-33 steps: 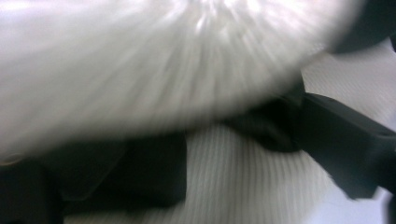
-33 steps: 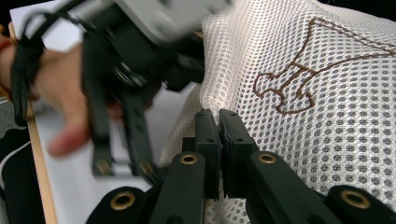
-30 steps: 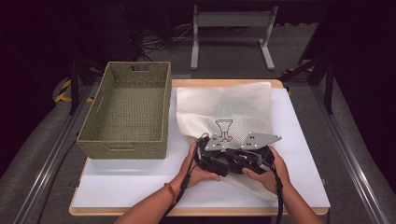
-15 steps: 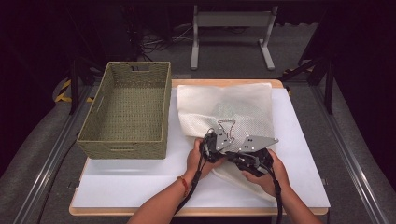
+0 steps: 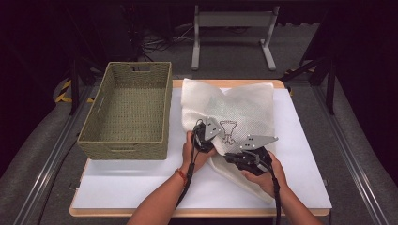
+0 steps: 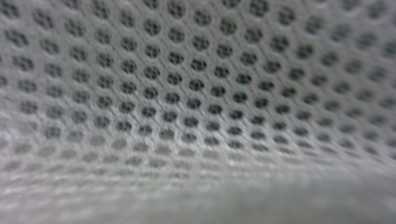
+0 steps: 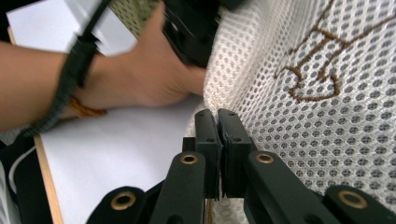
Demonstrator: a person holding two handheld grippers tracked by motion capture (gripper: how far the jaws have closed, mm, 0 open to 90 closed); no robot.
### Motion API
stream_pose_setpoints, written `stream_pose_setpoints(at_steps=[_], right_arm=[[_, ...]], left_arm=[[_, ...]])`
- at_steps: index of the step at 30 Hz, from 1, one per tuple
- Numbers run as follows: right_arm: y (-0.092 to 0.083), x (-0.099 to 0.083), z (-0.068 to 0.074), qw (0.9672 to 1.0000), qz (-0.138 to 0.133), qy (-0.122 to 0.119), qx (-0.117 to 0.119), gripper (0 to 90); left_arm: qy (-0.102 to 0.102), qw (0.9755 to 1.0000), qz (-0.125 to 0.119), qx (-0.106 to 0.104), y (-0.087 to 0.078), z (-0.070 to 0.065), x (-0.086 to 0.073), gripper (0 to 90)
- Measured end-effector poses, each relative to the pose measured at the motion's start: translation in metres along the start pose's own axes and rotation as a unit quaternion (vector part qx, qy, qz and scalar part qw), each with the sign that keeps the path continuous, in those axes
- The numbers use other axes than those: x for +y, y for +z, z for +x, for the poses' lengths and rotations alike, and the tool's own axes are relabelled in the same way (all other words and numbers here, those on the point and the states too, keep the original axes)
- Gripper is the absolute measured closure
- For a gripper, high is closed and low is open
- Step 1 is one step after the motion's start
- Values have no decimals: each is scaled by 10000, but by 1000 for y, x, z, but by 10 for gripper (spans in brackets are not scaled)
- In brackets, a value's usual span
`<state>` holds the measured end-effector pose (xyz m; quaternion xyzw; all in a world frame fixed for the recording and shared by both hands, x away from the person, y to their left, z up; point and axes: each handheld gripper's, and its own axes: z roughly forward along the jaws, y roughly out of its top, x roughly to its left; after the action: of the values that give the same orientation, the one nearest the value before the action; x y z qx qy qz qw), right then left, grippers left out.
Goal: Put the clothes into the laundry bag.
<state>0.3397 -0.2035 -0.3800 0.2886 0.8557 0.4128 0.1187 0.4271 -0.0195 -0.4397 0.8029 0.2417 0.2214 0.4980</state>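
Woven basket (image 5: pixel 126 110) on bench (image 5: pixel 141 187), left side; nothing seen inside. White mesh bag (image 5: pixel 234 112) lies just right of it. Right gripper (image 7: pixel 218 122) jaws closed on bag's edge. Left gripper (image 5: pixel 205 136) pressed into mesh, jaws just reopening slightly; grip cannot be told. Since earlier frame, left gripper shifted left, grippers now apart

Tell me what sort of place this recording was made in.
Most likely a lab or studio set up for recording, not a home. A white-topped table stands between metal rails against a dark backdrop, cables trail over grey carpet behind it, and each hand holds a gripper over a white mesh bag.
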Motion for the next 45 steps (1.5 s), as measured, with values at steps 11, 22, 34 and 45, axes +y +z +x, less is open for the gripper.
stream_pose_setpoints(at_steps=[11, 22, 34, 45], right_arm=[[2, 0, 3, 9999, 2, -89, -111, 875], [-8, 5, 9, 9993, -216, -289, -31, 876], [-6, 3, 10, 9995, -169, -268, 67, 876], [-14, 6, 13, 9988, -329, -245, 257, 878]], left_arm=[[-41, 9940, 360, -1032, -47, 10, -18, 304], [-651, 9915, 805, -784, -49, 24, -29, 225], [-774, 9908, 648, -904, -17, 26, -14, 785], [-483, 9951, -127, -854, -37, 25, 6, 817]])
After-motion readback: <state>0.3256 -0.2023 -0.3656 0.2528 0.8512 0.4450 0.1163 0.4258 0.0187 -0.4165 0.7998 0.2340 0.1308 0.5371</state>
